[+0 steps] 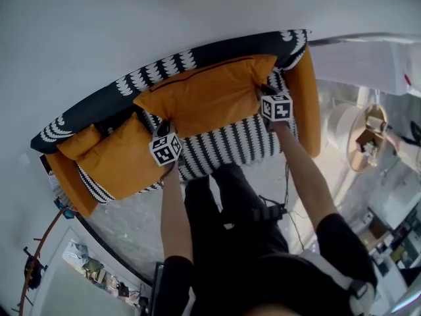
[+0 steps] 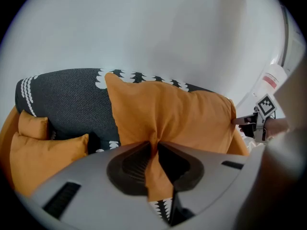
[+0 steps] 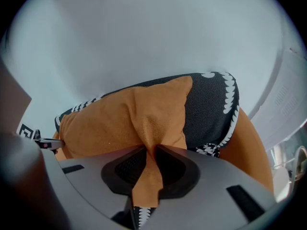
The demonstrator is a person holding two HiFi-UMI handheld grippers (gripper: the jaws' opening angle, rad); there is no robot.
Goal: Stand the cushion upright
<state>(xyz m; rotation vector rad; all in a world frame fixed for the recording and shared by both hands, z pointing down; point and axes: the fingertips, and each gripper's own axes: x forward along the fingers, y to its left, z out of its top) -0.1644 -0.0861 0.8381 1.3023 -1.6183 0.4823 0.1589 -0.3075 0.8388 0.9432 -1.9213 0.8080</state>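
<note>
A smaller orange cushion lies at the sofa's left end. The left gripper has its jaws pinched on the lower left corner of the large orange cushion, which stands against the dark backrest. The right gripper is likewise clamped on its right corner fabric.

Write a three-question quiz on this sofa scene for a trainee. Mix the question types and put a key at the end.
1. True or false: the left claw and the right claw each pinch fabric of the large orange cushion.
2. Where is that cushion? A: on the floor. B: on the sofa, along its backrest. C: on a table.
3. Fill in: the ____ claw grips the end nearer the smaller orange cushion.

Key: 1 true; 2 B; 3 left.
</note>
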